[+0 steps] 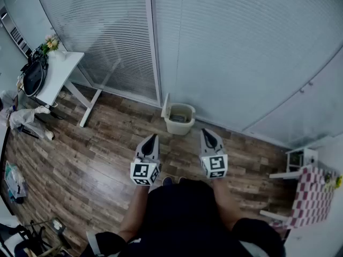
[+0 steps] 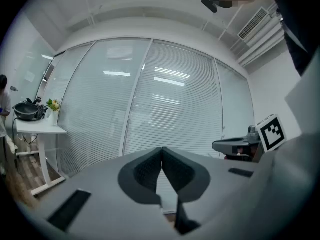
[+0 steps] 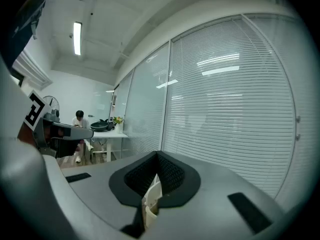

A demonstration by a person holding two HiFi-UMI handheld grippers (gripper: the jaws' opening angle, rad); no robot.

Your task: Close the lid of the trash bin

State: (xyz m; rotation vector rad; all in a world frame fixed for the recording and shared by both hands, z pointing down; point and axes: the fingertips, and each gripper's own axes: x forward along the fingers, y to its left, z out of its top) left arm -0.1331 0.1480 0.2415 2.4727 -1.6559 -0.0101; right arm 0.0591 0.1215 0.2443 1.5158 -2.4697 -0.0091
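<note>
The person is standing on a brown wood-plank floor (image 1: 96,143), facing a frosted glass wall with horizontal blinds (image 1: 225,52) that is closing off the far edge of the room. The small cream plastic trash bin (image 1: 178,119) is sitting on the floor just beside the foot of that wall, ahead of both grippers and roughly between their lines. Its flat cream lid (image 1: 165,107) is standing raised on the bin's left side, so the mouth is showing open.

Bare floor is lying between the grippers and the bin. To the left, a white table (image 1: 61,71) is standing along the wall, well apart from the bin, with bags and clutter on the floor below and beside it. To the right, a piece of furniture draped in pink-and-white checked cloth (image 1: 313,197) is sitting near the corner, also well apart.

The left gripper (image 1: 153,139) is pointing towards the wall – in the left gripper view (image 2: 161,151) its dark ribbed pads are meeting at the tips, pressed together with nothing between them. The right gripper (image 1: 207,134) is sitting beside it, the two apart and roughly parallel. In the right gripper view (image 3: 157,155) its pads are likewise touching at the tips, and it is gripping nothing – the cream bin (image 3: 151,204) is only showing through the gap lower down, well beyond the jaws and untouched.
</note>
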